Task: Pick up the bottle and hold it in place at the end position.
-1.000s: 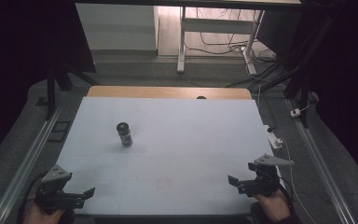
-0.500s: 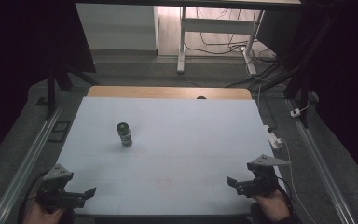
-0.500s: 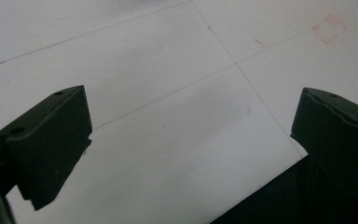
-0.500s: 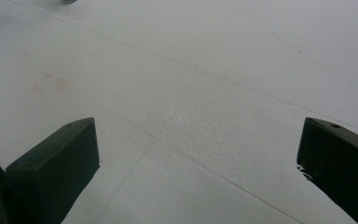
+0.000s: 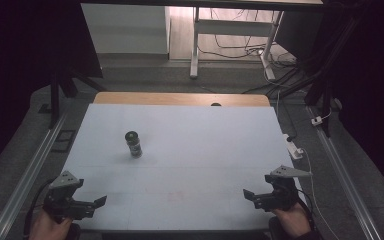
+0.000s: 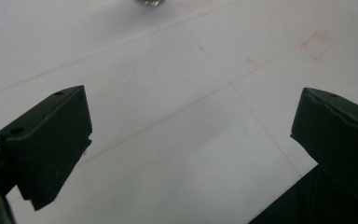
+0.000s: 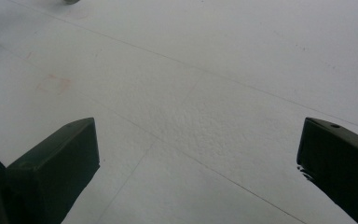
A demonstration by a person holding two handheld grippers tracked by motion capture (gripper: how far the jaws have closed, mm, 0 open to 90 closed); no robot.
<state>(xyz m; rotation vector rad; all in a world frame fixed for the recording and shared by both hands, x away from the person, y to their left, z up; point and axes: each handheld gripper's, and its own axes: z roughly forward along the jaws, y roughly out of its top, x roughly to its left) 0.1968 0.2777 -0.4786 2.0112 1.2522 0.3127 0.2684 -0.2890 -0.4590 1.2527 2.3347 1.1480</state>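
Note:
A small dark can stands upright on the white table, left of the middle. Its base peeks in at the top edge of the left gripper view. My left gripper is held over the table's front left corner, open, with nothing between its jaws. Over the front right corner is my right gripper, also open and empty. Both grippers are well apart from the can.
A wooden strip runs along the table's far edge. Metal rails flank both sides. A white power strip and cable lie off the right edge. Faint red marks sit on the table surface.
The right gripper has edged slightly to the left. The left gripper and the can have stayed put.

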